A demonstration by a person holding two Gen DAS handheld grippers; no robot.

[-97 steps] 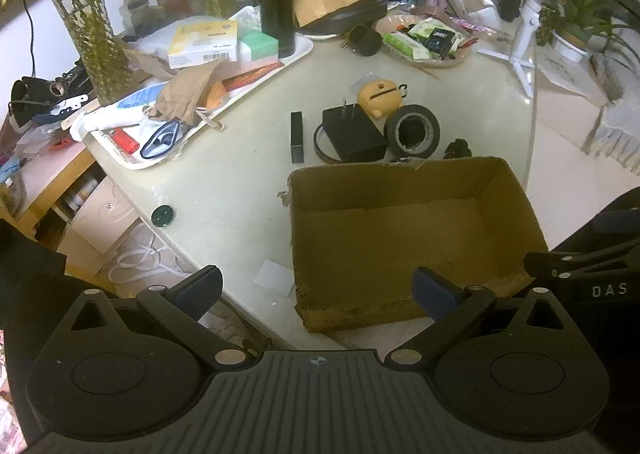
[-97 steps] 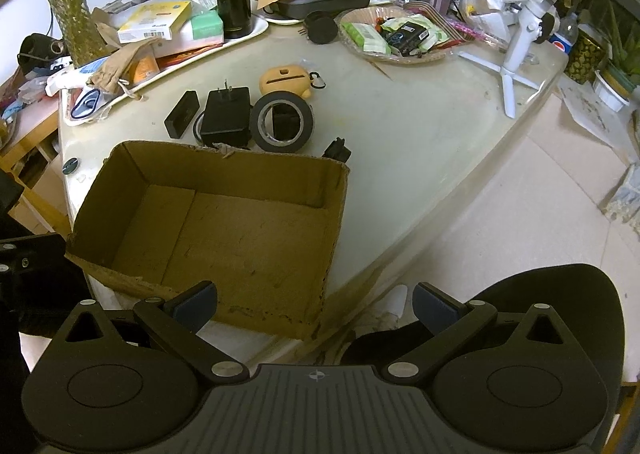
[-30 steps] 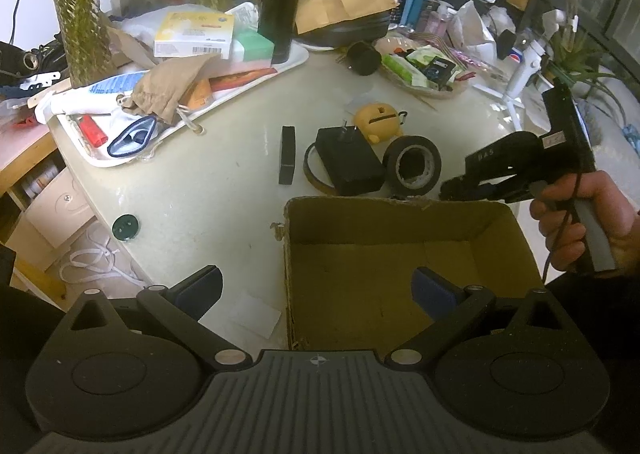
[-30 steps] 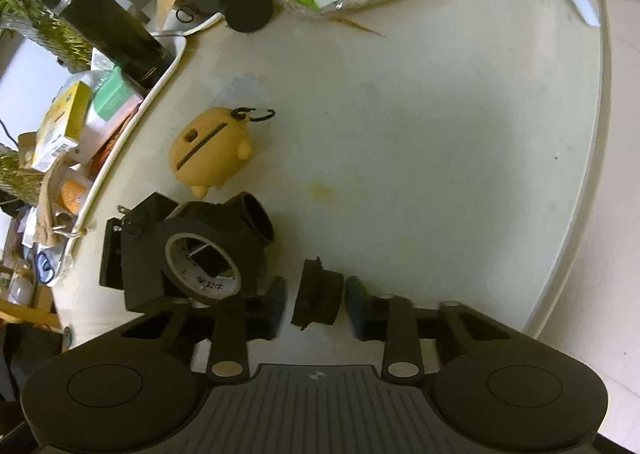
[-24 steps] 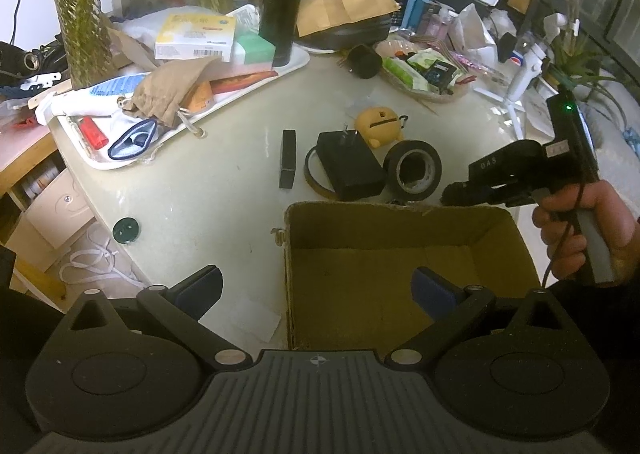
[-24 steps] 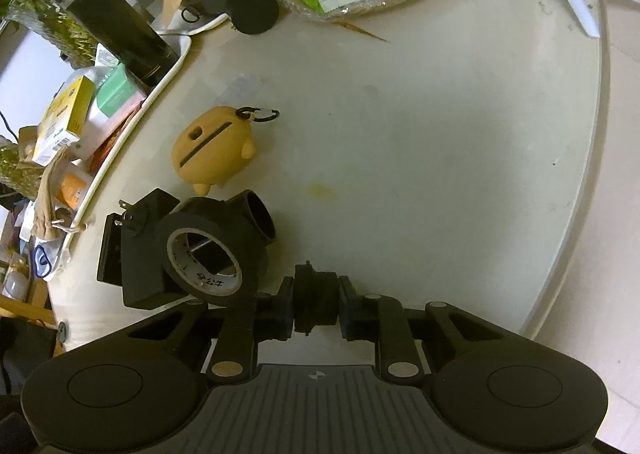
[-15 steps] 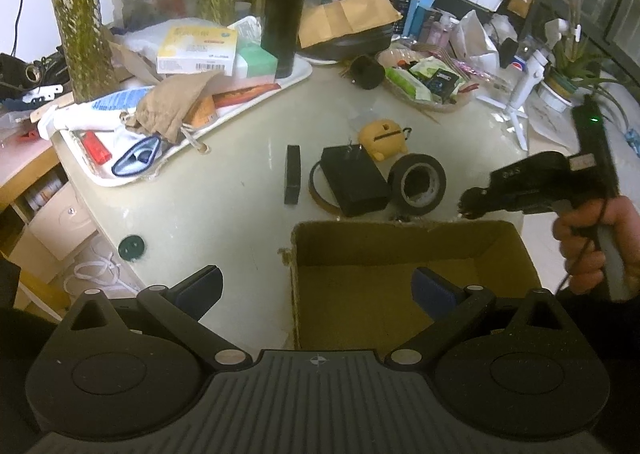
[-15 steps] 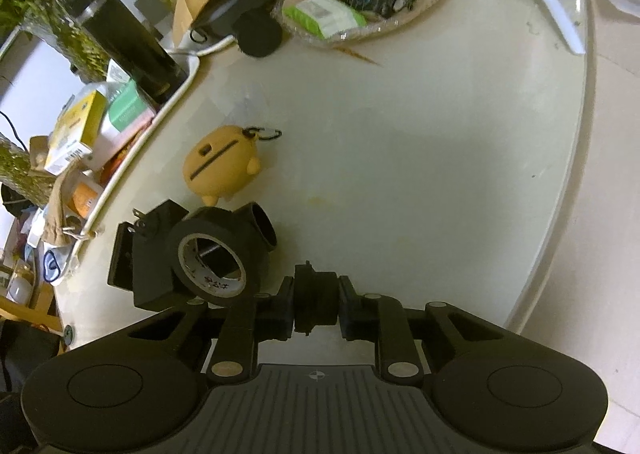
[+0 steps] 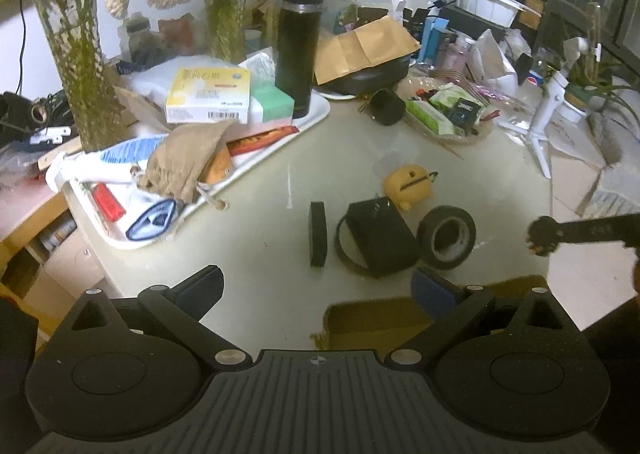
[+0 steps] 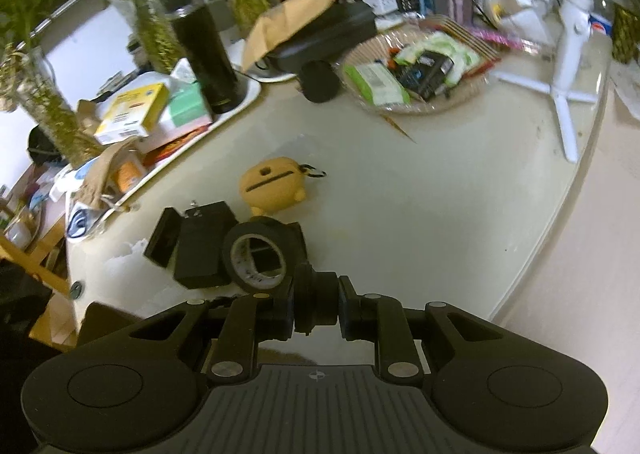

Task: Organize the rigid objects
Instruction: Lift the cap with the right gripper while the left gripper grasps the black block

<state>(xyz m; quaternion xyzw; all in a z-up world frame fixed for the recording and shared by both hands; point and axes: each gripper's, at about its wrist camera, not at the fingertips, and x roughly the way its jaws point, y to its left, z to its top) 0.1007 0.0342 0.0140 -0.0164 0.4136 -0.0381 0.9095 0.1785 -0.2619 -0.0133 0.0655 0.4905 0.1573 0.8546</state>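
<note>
One small black part (image 10: 316,302) is now clamped between the pads of the right gripper (image 10: 316,304) and lifted clear of the bench (image 10: 440,214), where a second ago it lay beside the tape roll (image 10: 256,258). The left gripper (image 9: 316,290) hangs wide and empty over the near wall of the cardboard box (image 9: 372,318). Judging by that, the pick is done; carrying the part over the box and releasing comes next

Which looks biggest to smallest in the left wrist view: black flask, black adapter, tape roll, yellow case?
1. black flask
2. black adapter
3. tape roll
4. yellow case
Adapter and roll look close; flask sits farther back.
</note>
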